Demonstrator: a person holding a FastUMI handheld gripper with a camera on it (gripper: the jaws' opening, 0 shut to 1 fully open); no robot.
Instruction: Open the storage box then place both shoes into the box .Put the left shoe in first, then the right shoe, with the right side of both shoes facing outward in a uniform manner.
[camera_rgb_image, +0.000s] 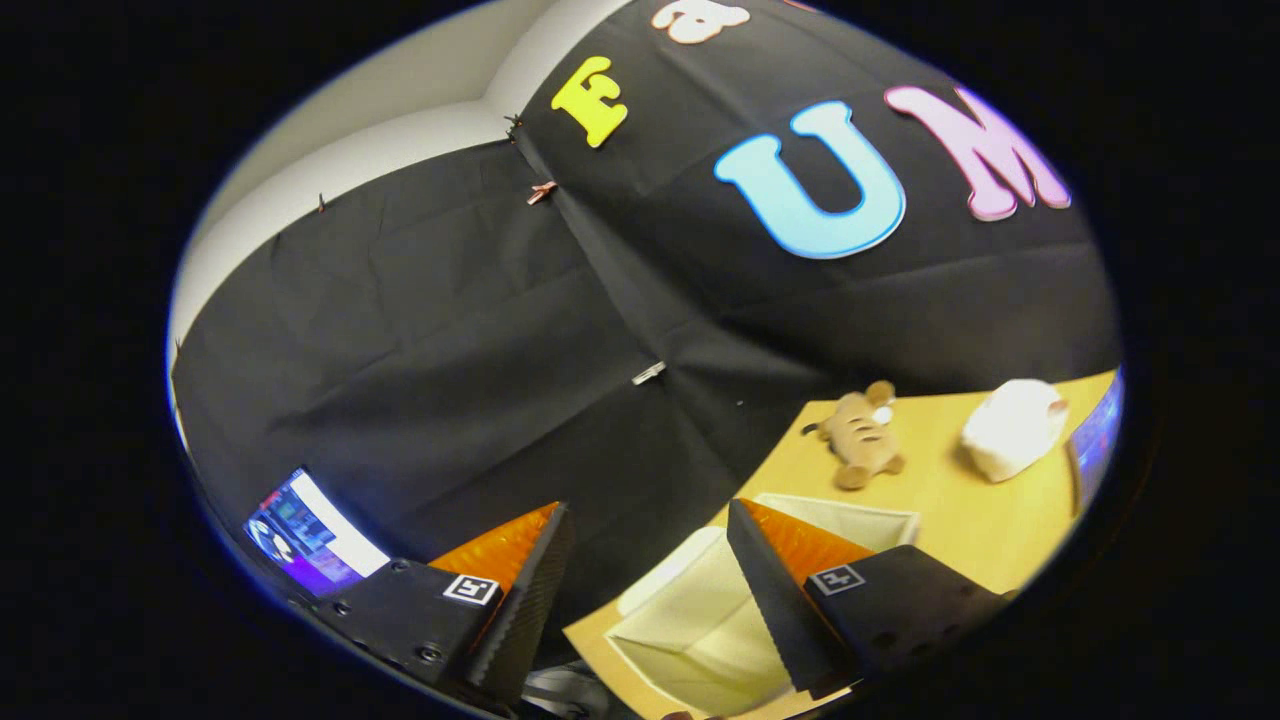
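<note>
My gripper (650, 520) is open, held high and tilted, with nothing between its fingers. Below and between the fingers lies the cream fabric storage box (700, 610) on the wooden table (980, 520); its inside shows and looks empty, and the right finger (775, 590) covers part of it. No shoe can be made out.
A brown plush toy (860, 435) lies on the table beyond the box. A white rounded object (1015, 425) sits to its right, near a lit screen (1095, 440). Another lit screen (305, 535) shows low beside the left finger. Black cloth walls stand behind.
</note>
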